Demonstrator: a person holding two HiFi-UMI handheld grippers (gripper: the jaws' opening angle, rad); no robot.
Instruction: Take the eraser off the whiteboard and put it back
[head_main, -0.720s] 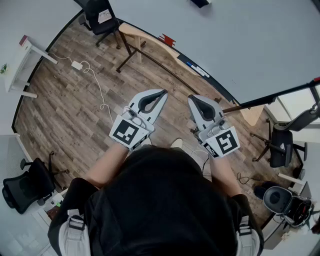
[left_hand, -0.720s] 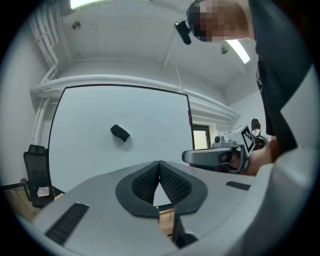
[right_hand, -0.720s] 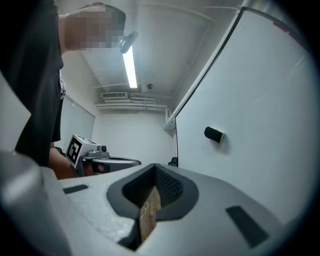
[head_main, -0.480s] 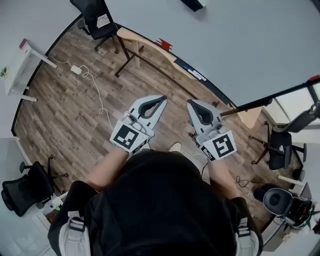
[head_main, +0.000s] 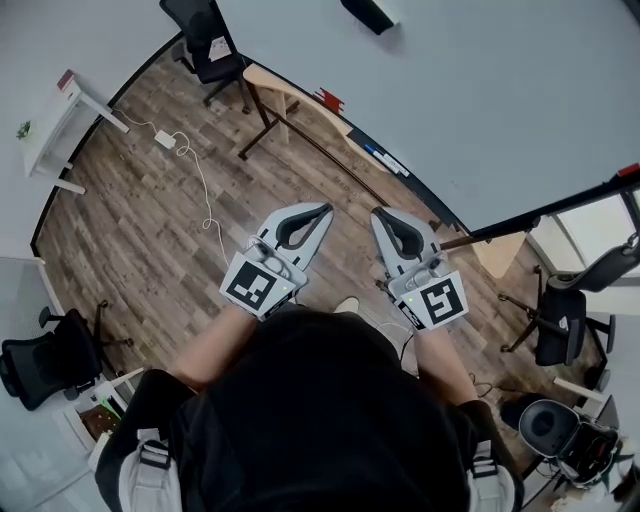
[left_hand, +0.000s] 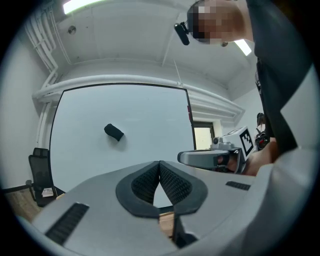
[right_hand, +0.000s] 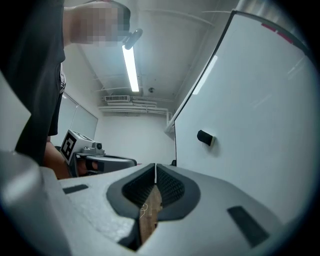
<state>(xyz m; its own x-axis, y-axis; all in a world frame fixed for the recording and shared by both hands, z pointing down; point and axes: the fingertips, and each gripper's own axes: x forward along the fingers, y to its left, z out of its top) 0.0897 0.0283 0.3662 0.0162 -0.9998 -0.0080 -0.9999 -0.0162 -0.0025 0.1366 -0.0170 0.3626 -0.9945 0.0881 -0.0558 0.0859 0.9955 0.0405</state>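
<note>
Standing off from the whiteboard (left_hand: 150, 115) with the left gripper (left_hand: 159, 163) and right gripper (right_hand: 155, 165) held level and side by side, both pinched fully closed on nothing (pads meeting tip to tip in each gripper view). Not yet reached: the eraser (left_hand: 113, 132), stuck on the board well ahead of both grippers, up and to the left of the left gripper's tips, up and to the right of the right gripper's.

Judged as the approach, with nothing of the task done. To do it well:

- Pick one gripper and open its jaws wide before closing in.
- Raise it to the eraser's height and come at the board squarely.
- Roll the wrist to match the eraser's tilt, straddling its narrow sides rather than its ends.
- Close firmly, then pull straight away from the board instead of dragging along it.
- Keep the idle gripper off to its own side.
</note>
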